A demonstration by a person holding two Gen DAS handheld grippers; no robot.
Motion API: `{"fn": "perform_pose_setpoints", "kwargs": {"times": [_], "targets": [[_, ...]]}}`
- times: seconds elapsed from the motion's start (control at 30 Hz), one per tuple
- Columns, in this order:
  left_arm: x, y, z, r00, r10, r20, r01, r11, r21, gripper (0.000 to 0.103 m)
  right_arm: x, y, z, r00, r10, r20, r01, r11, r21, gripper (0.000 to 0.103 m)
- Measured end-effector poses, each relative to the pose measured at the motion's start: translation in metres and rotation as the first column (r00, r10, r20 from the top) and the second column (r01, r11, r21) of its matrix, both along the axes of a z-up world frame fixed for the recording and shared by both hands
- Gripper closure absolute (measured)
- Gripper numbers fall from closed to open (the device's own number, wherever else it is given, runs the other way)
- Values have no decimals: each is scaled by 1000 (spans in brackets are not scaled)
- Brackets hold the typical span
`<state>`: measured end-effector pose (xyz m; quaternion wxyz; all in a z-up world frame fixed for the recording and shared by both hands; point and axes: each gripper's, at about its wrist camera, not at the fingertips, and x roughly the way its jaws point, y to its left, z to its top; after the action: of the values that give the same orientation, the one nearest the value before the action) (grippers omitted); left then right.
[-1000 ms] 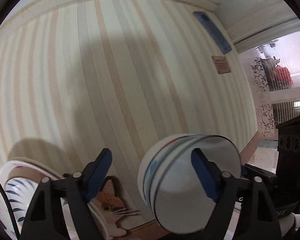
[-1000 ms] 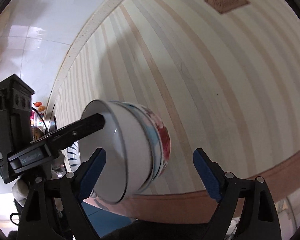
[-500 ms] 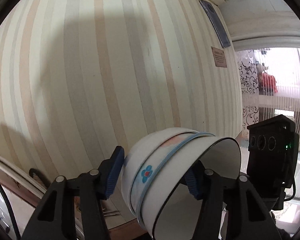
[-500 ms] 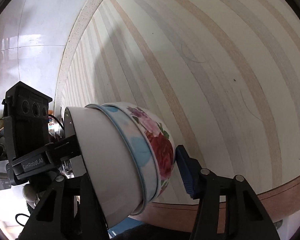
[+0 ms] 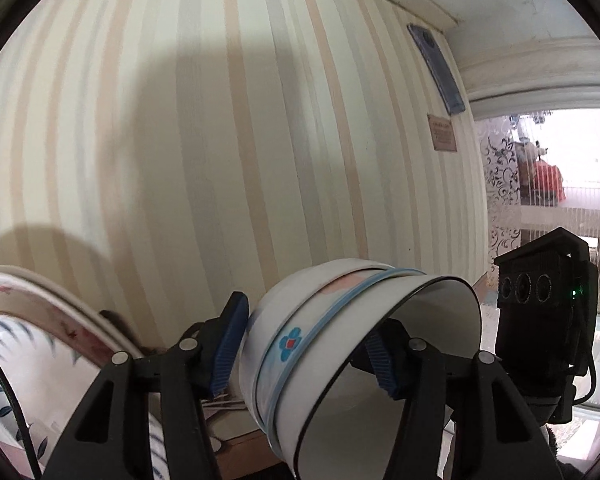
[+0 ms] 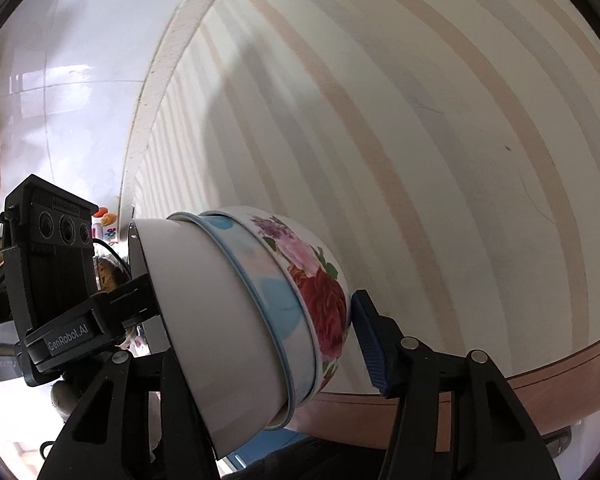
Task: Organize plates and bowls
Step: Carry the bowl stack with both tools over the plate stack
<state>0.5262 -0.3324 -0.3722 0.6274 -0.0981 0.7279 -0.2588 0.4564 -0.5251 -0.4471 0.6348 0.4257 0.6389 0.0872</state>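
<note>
Carrying nested bowl stack sideways in air, no counter beneath in view, striped wall behind. Pinched across by left gripper; also clamped by right gripper, rose bowl against its pad. Keep both squeezes even, level stack before lowering. Versus half second ago: leaf-pattern plate back at lower left; left jaws unchanged.

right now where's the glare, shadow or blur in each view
Left wrist view: the window at right is blown out, a broad grey shadow falls across the striped wall, and the plate at lower left is smeared. Right wrist view: the tiles at left glare white; the bowls look sharp.
</note>
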Motion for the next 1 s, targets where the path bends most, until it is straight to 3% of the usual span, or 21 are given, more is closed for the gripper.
{"fn": "perform_pose_setpoints", "kwargs": {"times": [0.3, 0.53, 1.0], "targets": [[3, 51, 27, 995, 89, 47, -89, 996, -4, 50, 25, 44, 33, 993, 106, 42, -106, 994, -12, 47], [-4, 113, 33, 974, 216, 65, -217, 976, 14, 50, 44, 104, 42, 969, 242, 50, -243, 970, -2, 47], [-22, 213, 5, 901, 432, 38, -434, 898, 71, 50, 66, 222, 8, 905, 425, 20, -425, 903, 54, 47]]}}
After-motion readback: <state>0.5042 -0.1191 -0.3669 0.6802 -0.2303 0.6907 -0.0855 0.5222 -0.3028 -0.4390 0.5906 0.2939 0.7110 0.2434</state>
